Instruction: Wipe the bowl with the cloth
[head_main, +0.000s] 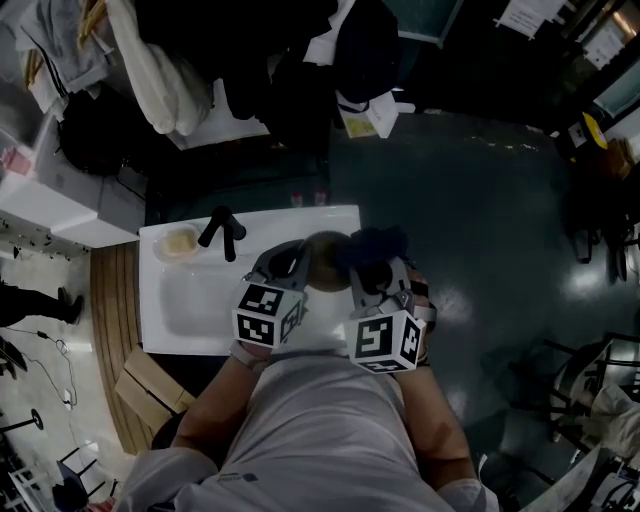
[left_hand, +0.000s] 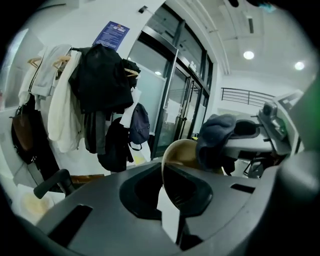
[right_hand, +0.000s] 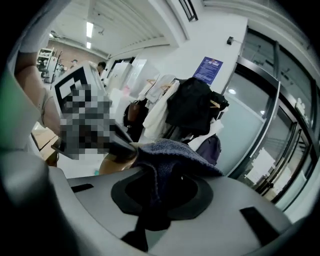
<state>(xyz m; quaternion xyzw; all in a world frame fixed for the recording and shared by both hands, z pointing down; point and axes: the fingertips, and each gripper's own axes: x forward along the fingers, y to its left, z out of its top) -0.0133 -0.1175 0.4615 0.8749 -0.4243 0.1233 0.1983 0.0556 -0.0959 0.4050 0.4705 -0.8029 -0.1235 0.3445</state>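
Note:
My left gripper is shut on the rim of a tan bowl, which it holds up on edge above the right end of a white sink unit. A dark blue cloth is clamped in my right gripper, which is shut. The cloth drapes over the bowl's right side and touches it. In the right gripper view the bowl shows just left of the cloth, below the left gripper's marker cube.
The sink has a black faucet and a pale yellow item in its back left corner. Coats and a backpack hang behind it. A cardboard box stands on the floor at the left.

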